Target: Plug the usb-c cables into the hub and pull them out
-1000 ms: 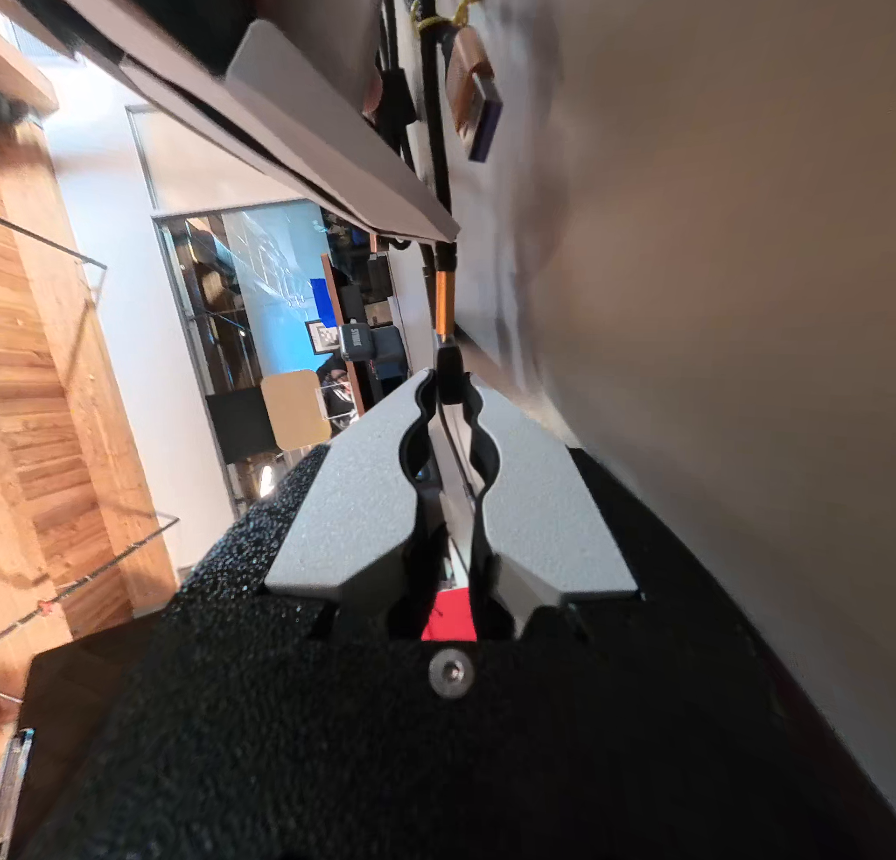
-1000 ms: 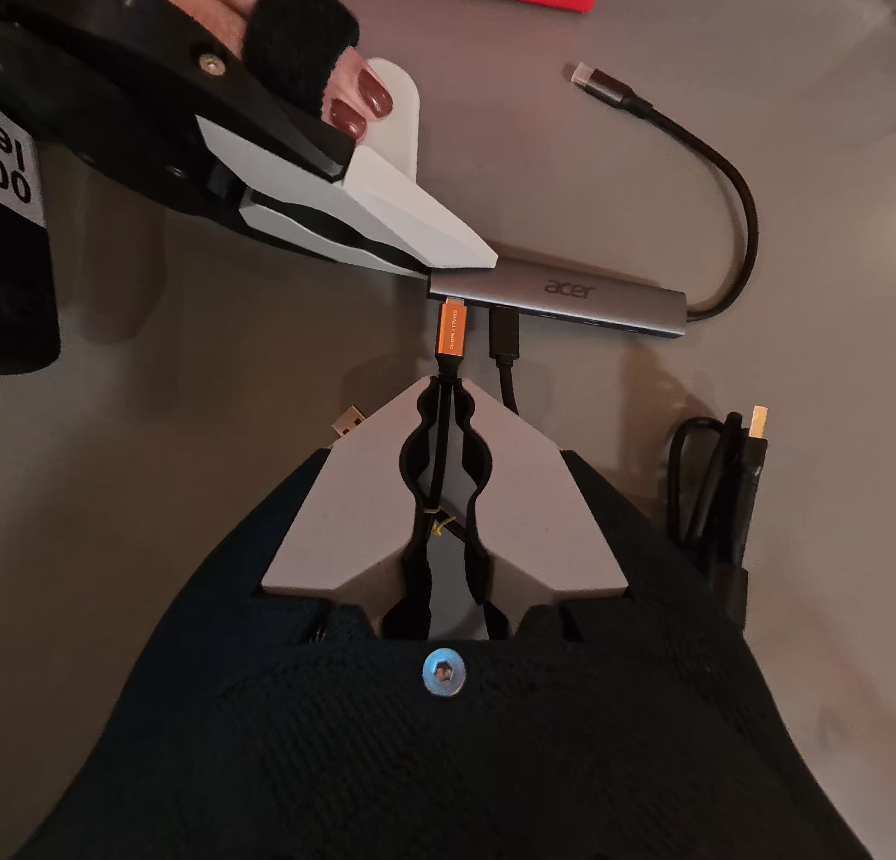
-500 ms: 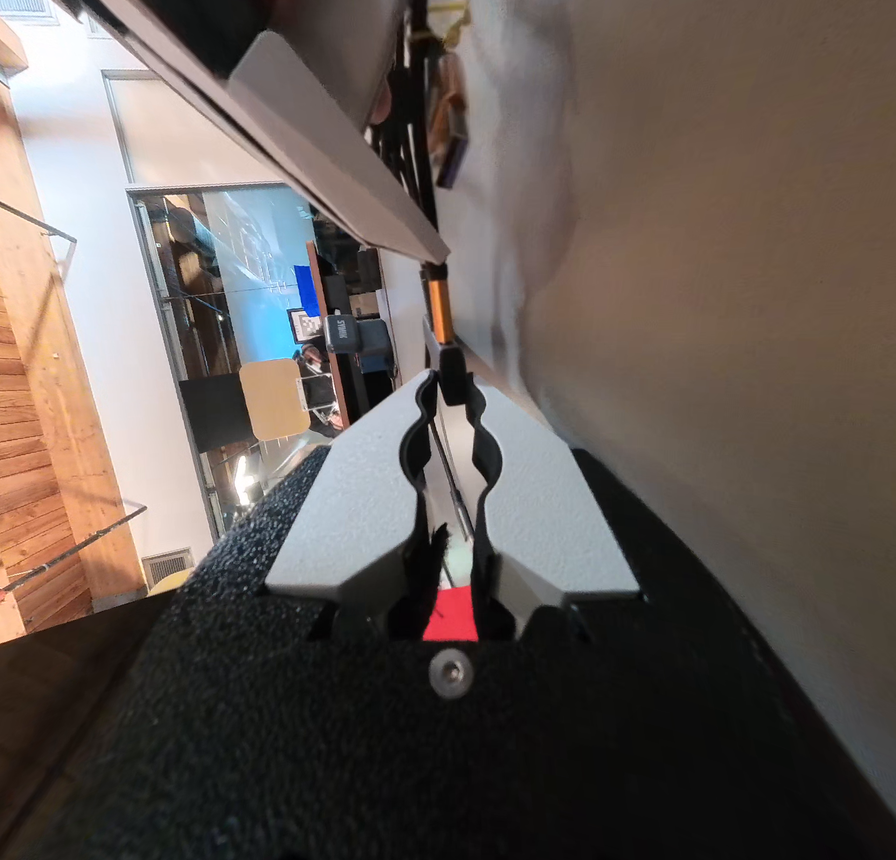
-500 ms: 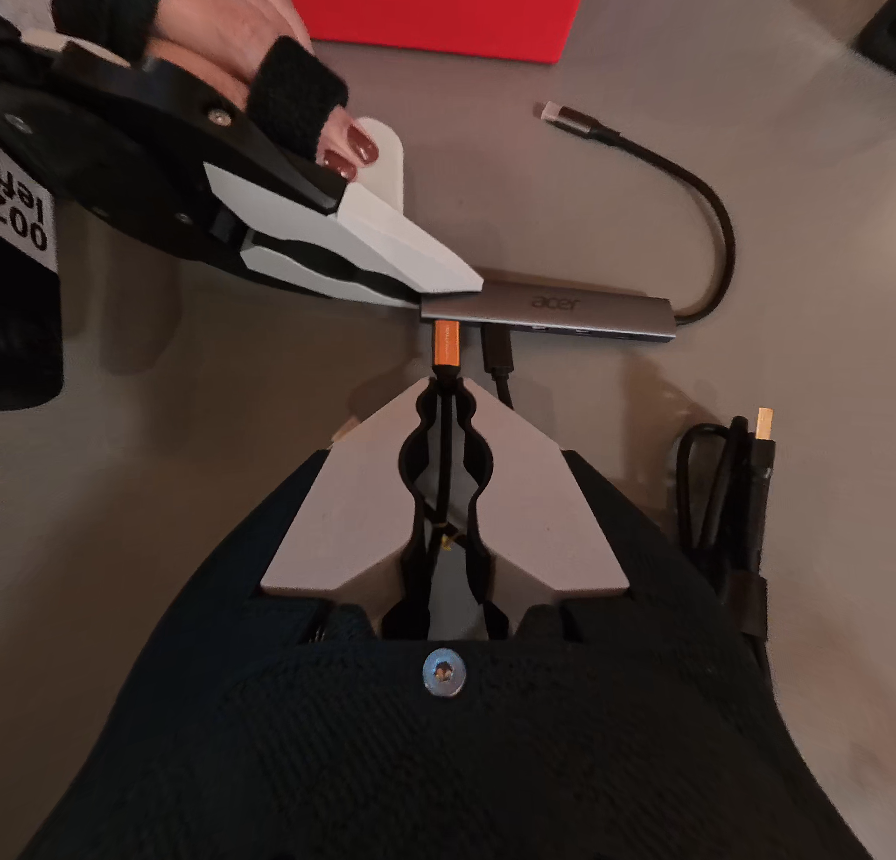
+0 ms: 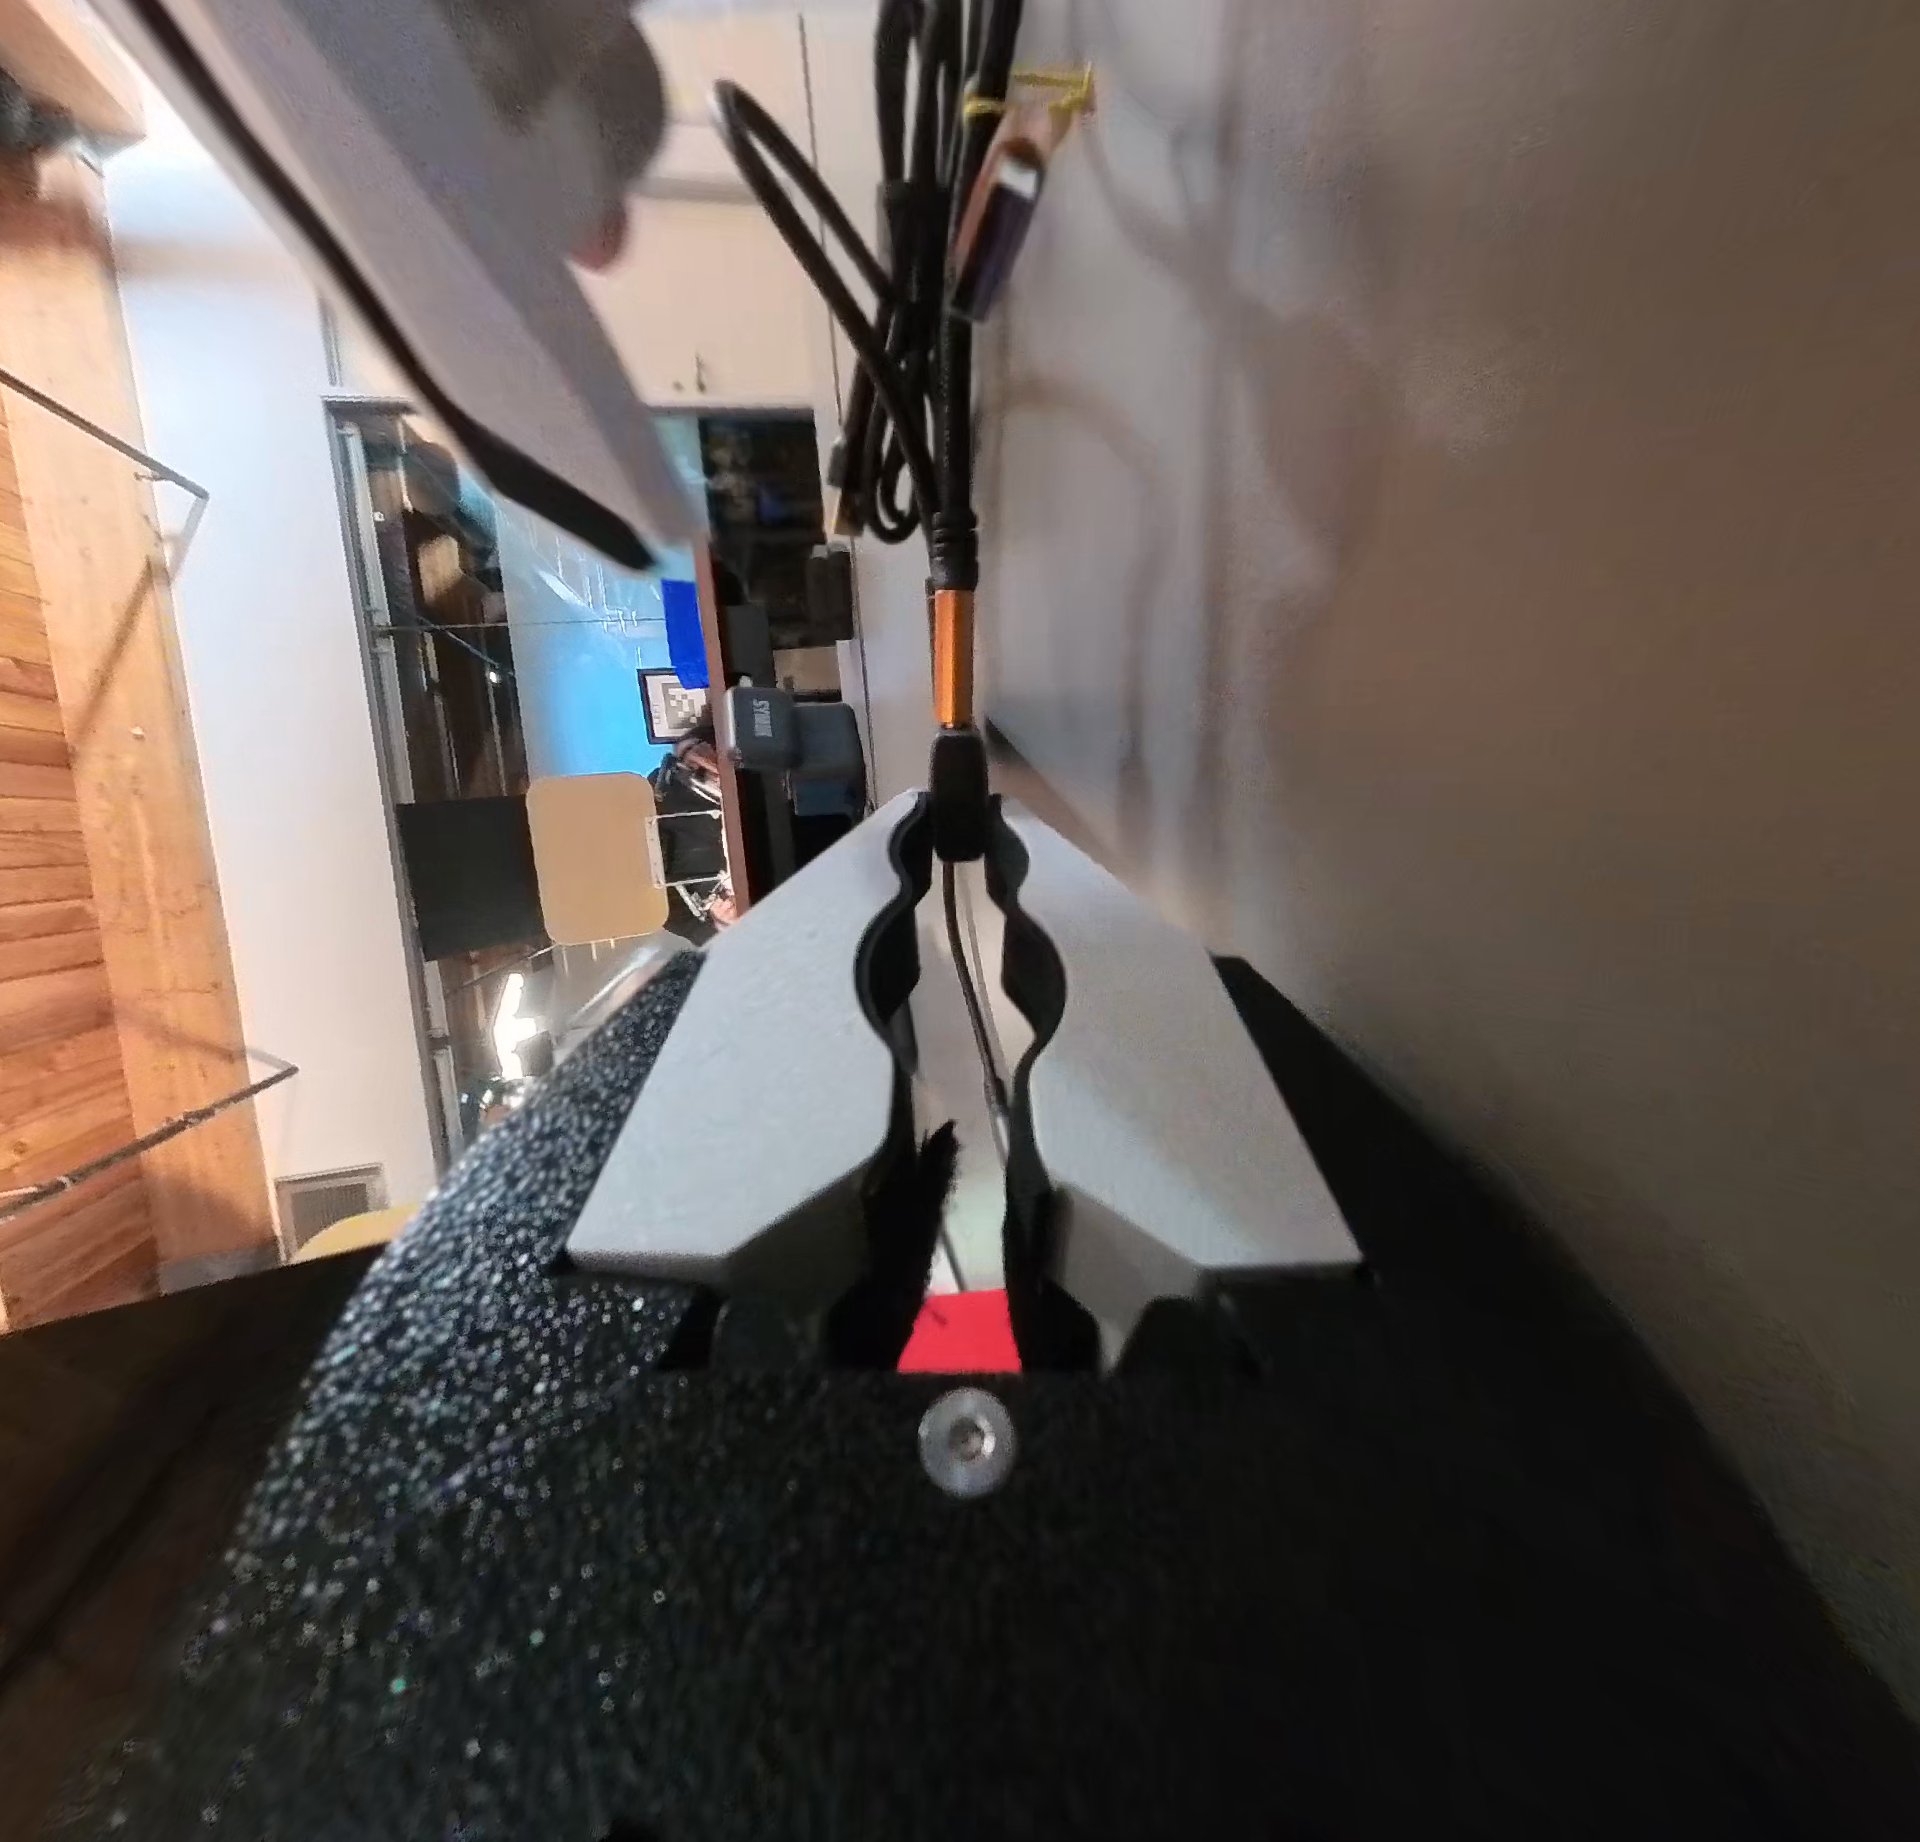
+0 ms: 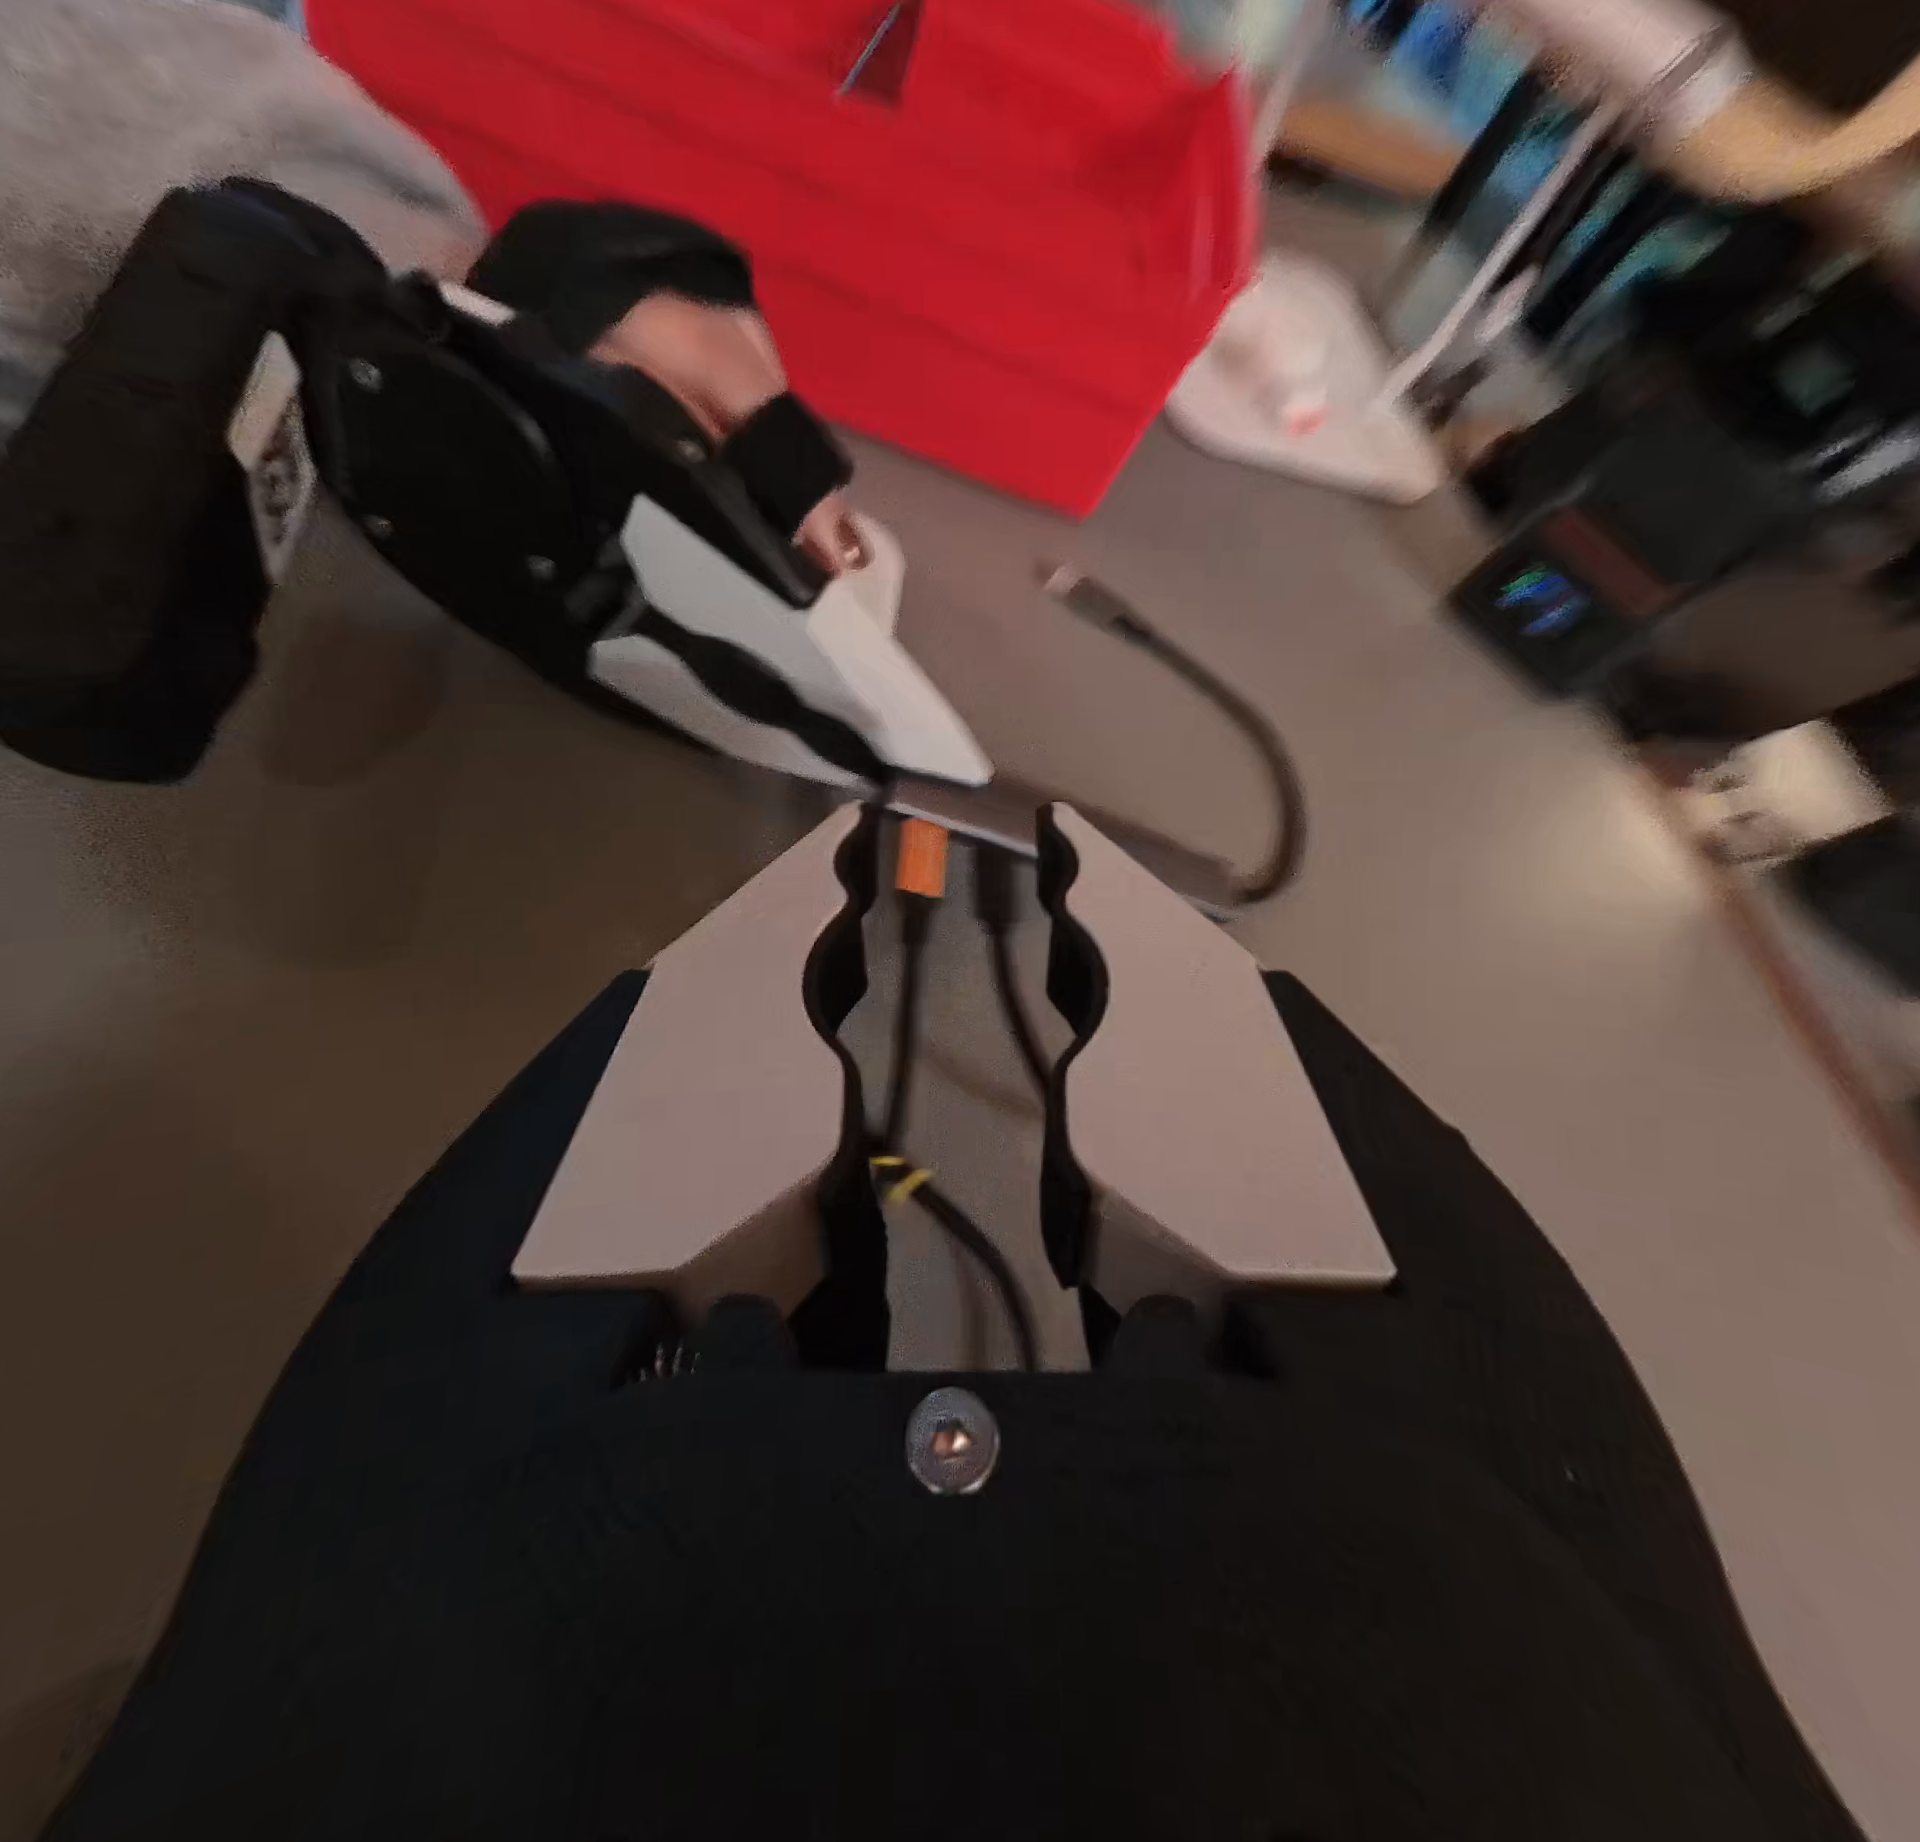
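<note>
The grey hub (image 6: pixel 1132 842) lies on the tan table. An orange-sleeved USB-C plug (image 6: pixel 921 857) and a black plug (image 6: pixel 1000 890) both sit in its near side. My left gripper (image 6: pixel 935 766), with white fingers, is shut on the hub's left end. In the left wrist view it (image 5: pixel 956 818) pinches the dark hub end, and the orange plug (image 5: pixel 952 660) stands just beyond it. My right gripper (image 6: pixel 951 821) is open. Both cables run through the gap between its fingers without being gripped. Its blurred finger (image 5: pixel 499 265) shows in the left wrist view.
A red box (image 6: pixel 831 182) stands behind the hub. The hub's own black lead (image 6: pixel 1262 753) curves off to the right and back. A coiled black cable bundle (image 5: pixel 914 234) with a USB-A plug lies on the table (image 5: pixel 1558 649) past the hub. Blurred furniture stands at the right.
My right gripper was shut on the orange plug's cable; it has opened and let go, and its view has tipped upward. The left gripper keeps its hold on the hub.
</note>
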### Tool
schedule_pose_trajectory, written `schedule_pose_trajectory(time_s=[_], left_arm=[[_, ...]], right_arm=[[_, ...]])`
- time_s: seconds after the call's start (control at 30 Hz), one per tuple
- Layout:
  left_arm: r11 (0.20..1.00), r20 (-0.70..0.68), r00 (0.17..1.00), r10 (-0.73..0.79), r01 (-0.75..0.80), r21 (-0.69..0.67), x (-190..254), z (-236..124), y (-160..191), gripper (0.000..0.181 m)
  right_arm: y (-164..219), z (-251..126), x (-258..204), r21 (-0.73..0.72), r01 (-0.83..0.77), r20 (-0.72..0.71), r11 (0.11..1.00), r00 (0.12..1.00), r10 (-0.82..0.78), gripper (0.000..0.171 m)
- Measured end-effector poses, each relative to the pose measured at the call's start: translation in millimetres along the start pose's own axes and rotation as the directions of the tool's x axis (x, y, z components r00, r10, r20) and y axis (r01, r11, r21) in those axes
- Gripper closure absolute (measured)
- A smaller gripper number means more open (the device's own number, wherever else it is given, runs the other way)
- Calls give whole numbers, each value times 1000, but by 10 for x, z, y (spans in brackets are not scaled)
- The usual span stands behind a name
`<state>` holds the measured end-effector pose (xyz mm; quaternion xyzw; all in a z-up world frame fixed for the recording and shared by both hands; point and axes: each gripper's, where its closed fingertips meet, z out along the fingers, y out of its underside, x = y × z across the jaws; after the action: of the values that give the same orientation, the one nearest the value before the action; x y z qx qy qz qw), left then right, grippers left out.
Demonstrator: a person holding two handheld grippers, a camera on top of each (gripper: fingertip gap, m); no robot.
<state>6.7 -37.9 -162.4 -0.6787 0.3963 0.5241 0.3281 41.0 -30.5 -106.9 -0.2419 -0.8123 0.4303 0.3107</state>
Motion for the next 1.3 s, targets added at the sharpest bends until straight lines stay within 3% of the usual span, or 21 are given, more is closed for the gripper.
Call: schedule_pose_trajectory(time_s=[0.07,0.13,0.23,0.33,0.4,0.57,0.7,0.77,0.8,0.9,1.03,1.13,1.3], left_arm=[[998,5,998,-68,68,12,-45,-11,33,174],[979,10,980,-201,200,39,-147,-34,59,174],[904,18,907,-421,419,83,-342,-78,125,174],[815,-14,820,-572,570,100,-430,-85,179,174],[786,-33,792,-610,610,102,-443,-82,173,174],[852,-22,862,-506,503,146,-431,-134,-2,174],[894,3,919,-395,383,232,-428,-219,-230,174],[890,8,930,-367,349,292,-436,-279,-327,175],[887,12,931,-365,343,309,-440,-297,-347,174],[860,34,914,-404,367,354,-516,-335,-353,173],[742,63,810,-583,499,447,-811,-479,-294,121],[663,4,756,-655,571,484,-857,-538,-247,119],[626,-21,722,-691,613,481,-893,-545,-165,123]], right_arm=[[-121,-181,283,28,157,-221,987,964,-147,141],[-233,-397,544,-8,336,-450,942,840,-303,138],[-402,-630,643,-20,461,-597,887,707,-381,133],[-587,-645,412,115,519,-555,847,741,-378,128],[-578,-541,274,120,524,-484,843,772,-412,112],[-205,-114,181,-177,570,-365,802,719,-592,100],[115,85,337,-468,611,-332,638,548,-768,123],[143,125,338,-494,647,-331,581,478,-814,157],[154,138,330,-487,655,-330,578,474,-816,162],[143,114,371,-444,592,-369,673,564,-739,166],[-64,-287,679,-416,494,-532,764,549,-645,166],[-392,-755,832,-303,390,-639,870,594,-488,166],[-1056,-1800,1113,-140,348,-720,927,607,-337,166]])
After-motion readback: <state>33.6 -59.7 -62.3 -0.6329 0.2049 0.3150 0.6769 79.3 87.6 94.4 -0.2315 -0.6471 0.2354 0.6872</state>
